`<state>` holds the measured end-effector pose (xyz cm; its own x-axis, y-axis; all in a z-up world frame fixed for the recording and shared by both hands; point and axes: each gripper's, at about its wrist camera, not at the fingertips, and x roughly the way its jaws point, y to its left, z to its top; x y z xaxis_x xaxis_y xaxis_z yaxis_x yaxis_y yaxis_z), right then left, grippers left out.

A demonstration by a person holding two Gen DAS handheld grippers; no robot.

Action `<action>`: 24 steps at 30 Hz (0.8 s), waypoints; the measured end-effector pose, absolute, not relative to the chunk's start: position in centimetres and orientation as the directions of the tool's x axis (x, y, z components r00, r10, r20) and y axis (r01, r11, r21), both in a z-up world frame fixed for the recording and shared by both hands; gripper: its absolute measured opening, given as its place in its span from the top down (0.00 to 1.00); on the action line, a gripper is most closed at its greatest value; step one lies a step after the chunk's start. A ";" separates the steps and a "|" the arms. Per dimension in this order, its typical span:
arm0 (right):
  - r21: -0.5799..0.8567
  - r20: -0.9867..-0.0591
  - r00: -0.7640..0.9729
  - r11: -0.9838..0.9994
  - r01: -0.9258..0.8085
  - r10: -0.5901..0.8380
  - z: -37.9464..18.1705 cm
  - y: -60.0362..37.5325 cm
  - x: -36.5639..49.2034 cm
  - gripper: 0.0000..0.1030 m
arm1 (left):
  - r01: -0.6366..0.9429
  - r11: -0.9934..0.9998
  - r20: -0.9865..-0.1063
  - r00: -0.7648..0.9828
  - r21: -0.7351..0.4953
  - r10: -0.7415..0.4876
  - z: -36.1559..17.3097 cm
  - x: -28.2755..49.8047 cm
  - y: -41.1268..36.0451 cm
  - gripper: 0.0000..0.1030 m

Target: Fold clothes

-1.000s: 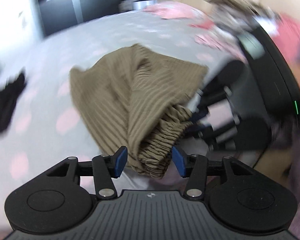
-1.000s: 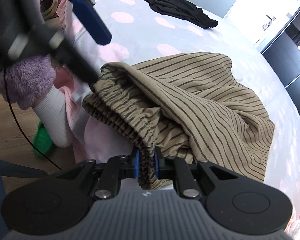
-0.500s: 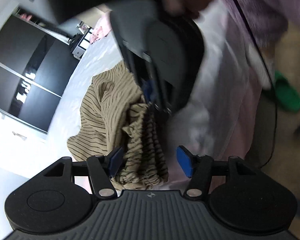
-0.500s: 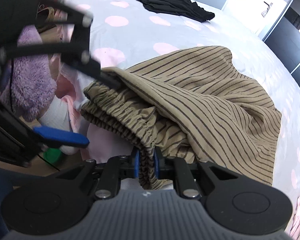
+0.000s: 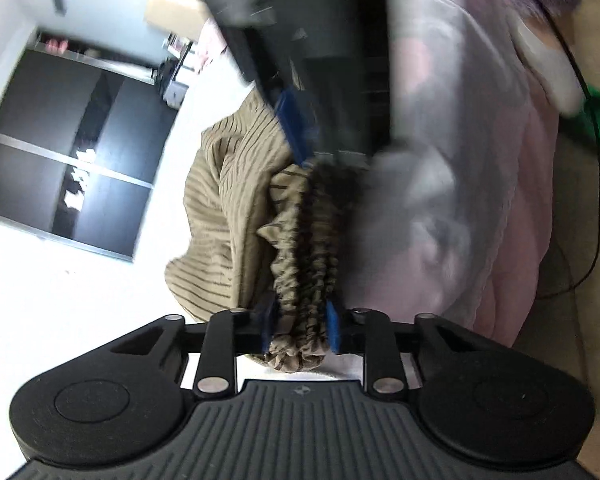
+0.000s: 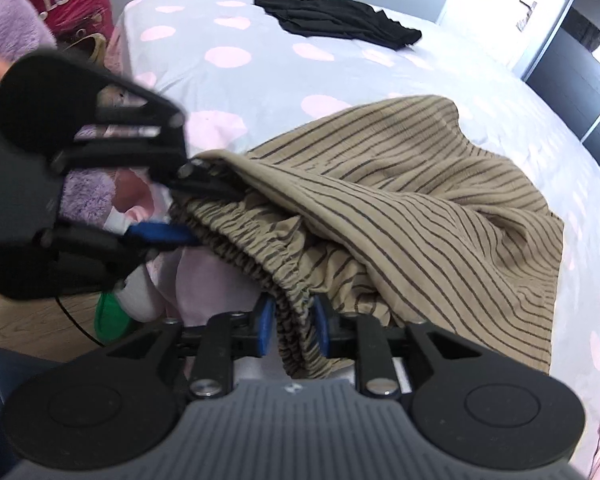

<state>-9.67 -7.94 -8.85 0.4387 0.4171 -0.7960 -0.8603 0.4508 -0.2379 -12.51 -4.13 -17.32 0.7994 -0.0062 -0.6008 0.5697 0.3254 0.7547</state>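
Observation:
A tan garment with dark stripes (image 6: 420, 200) lies bunched at the near edge of the bed (image 6: 260, 68). Its gathered elastic waistband (image 6: 260, 256) hangs over the edge. My right gripper (image 6: 292, 328) is shut on one end of the waistband. My left gripper (image 5: 300, 324) is shut on the waistband's other end (image 5: 308, 264); it also shows in the right wrist view (image 6: 204, 208), tilted on its side. In the left wrist view the right gripper's blue pad (image 5: 296, 128) shows at the top, blurred.
A black garment (image 6: 336, 24) lies at the far side of the bed. A pink bag marked LOTSO (image 6: 72, 4) stands by the bed's corner. A person's purple fleece (image 6: 88, 196), white sock (image 6: 136, 300) and green slipper (image 6: 112, 316) are on the wooden floor.
My left gripper rolled onto its side, moved onto the waistband and closed on it. My right gripper has kept its hold, and the waistband is now stretched between the two.

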 end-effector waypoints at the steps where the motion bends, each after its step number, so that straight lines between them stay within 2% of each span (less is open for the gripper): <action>1: -0.261 -0.785 0.453 0.437 -0.861 0.422 -8.8 -8.0 -10.2 0.46 | 0.582 0.350 -0.618 0.786 0.734 -0.010 -16.8 -12.1 -3.9 0.80; 2: -0.288 -0.772 0.469 0.421 -0.860 0.429 -8.9 -8.1 -10.8 0.42 | 0.593 0.375 -0.635 0.773 0.713 -0.015 -16.4 -11.6 -3.6 0.81; 4: -0.371 -0.745 0.516 0.380 -0.847 0.423 -9.2 -8.0 -12.2 0.39 | 0.613 0.409 -0.661 0.750 0.676 -0.030 -15.7 -11.1 -3.3 0.81; 6: -0.469 -0.709 0.575 0.336 -0.817 0.408 -9.8 -7.8 -13.6 0.30 | 0.623 0.451 -0.682 0.730 0.639 -0.041 -14.9 -10.6 -2.9 0.81; 10: -0.575 -0.668 0.629 0.261 -0.776 0.398 -11.4 -7.2 -15.7 0.29 | 0.632 0.525 -0.711 0.699 0.570 -0.070 -13.4 -9.8 -1.8 0.81; 13: -0.648 -0.632 0.678 0.223 -0.728 0.375 -12.9 -6.6 -16.2 0.36 | 0.637 0.560 -0.724 0.684 0.530 -0.094 -12.9 -9.3 -1.2 0.81; 15: -0.695 -0.610 0.710 0.194 -0.693 0.352 -14.0 -6.0 -16.4 0.56 | 0.635 0.594 -0.734 0.670 0.493 -0.107 -12.6 -8.9 -0.9 0.81; 24: -0.806 -0.535 0.792 0.103 -0.582 0.293 -17.0 -5.5 -16.1 0.58 | 0.617 0.714 -0.770 0.614 0.332 -0.173 -11.0 -7.5 0.3 0.81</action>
